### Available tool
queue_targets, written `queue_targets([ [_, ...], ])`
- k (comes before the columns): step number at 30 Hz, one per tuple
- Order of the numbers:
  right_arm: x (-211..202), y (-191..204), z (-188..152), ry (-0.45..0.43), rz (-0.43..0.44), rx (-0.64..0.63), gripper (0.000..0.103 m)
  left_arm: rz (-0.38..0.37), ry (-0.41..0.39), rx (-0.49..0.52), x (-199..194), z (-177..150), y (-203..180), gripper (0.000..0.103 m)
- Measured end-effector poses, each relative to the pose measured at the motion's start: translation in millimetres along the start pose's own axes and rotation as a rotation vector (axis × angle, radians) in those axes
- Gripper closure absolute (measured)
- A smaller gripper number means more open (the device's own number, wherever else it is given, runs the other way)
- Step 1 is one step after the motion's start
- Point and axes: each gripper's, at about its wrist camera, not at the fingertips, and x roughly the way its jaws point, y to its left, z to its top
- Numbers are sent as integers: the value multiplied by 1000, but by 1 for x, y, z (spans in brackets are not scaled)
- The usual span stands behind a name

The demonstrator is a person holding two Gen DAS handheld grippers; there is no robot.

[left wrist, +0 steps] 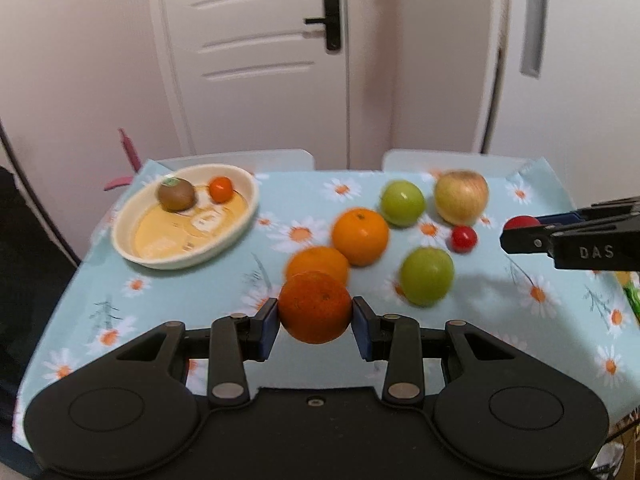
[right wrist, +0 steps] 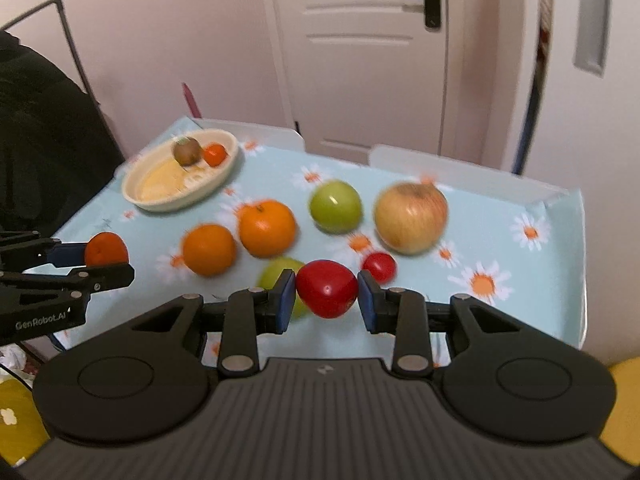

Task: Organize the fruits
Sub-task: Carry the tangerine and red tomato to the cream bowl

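The left gripper (left wrist: 315,322) clamps an orange (left wrist: 315,307) above the cloth (left wrist: 168,296); the right gripper (right wrist: 327,300) clamps a tomato (right wrist: 326,294). Loose fruit lies beyond, and the dish (left wrist: 120,240) at far left holds a kiwi (left wrist: 176,195).

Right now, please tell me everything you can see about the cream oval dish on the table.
The oval dish is cream-coloured, shallow, with a low raised rim, and looks like glazed ceramic or plastic. Its yellowish floor carries a pale printed pattern, blurred here. It sits upright and flat on the daisy tablecloth, at the far left corner of the table. Inside, toward its far end, lie a brown kiwi with a small sticker and a small orange fruit. No claw touches it.
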Motion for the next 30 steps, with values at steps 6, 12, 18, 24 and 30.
queue_targets([
  [6, -4, 30, 28, -27, 18, -25, 55, 47, -39, -21, -18, 20, 37, 61],
  [12, 1, 64, 55, -42, 30, -19, 55, 51, -52, -28, -19, 38, 79, 61],
  [18, 20, 100, 82, -50, 27, 6, 55, 36, -48, -15, -6, 58, 118, 61],
  [24, 52, 132, 103, -46, 22, 38, 55, 22, -38, 15, 19, 77, 155, 61],
  [30, 93, 155, 119, -26, -3, 68, 55, 7, -17, 41, 56, 92, 187, 61],
])
